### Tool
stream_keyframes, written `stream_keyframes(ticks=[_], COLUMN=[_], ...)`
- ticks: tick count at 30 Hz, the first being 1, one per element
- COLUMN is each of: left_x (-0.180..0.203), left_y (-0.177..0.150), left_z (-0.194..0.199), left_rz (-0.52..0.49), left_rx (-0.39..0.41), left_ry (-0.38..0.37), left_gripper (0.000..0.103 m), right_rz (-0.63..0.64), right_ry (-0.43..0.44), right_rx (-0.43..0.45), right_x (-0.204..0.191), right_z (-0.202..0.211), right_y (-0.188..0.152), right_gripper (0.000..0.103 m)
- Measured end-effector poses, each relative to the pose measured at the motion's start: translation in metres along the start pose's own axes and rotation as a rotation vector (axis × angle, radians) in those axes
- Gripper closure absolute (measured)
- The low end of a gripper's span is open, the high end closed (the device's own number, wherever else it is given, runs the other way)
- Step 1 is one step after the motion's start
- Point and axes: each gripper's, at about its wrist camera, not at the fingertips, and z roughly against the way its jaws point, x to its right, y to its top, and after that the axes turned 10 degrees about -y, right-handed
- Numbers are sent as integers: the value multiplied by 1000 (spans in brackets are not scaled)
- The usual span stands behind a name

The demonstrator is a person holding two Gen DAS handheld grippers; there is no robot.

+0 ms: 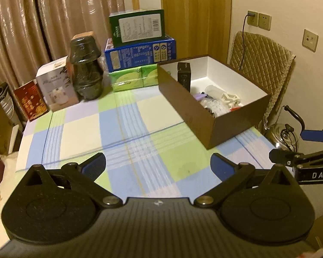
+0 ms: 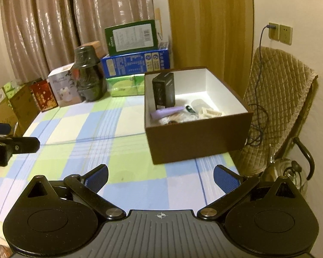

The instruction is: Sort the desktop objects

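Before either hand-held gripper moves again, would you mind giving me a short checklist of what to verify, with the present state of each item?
1. Left hand-held gripper open and holding nothing: ok.
2. Right hand-held gripper open and holding nothing: ok.
3. Brown box uncovered and upright on the table, ready to take things: ok.
4. Room left in the box: ok; the black carton stands at its far left and small items lie on the floor, with bare white floor at the far right.
5. Loose objects left on the checked cloth in front of the box: none visible; beyond the frame, cannot tell.
6. Whether the boxes at the table's back edge count as things to sort: cannot tell.
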Motion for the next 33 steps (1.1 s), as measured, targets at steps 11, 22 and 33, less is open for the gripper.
stream_keyframes(ticks=[11,22,33], left_x=[-5,-13,-12], left_y=[-37,-71,-86], left_z=[37,53,58], left_rz=[19,55,63], left_rx=[-43,-97,-128], left_ry=[18,43,36], left_gripper=[1,1,1], right_rz=[41,44,34], right_ry=[-30,-8,-7], right_rx=[-24,-51,-78], right_x=[-32,-46,-50], right_z=[25,37,43], right_y=[-34,-54,-65], right_gripper=[2,2,2])
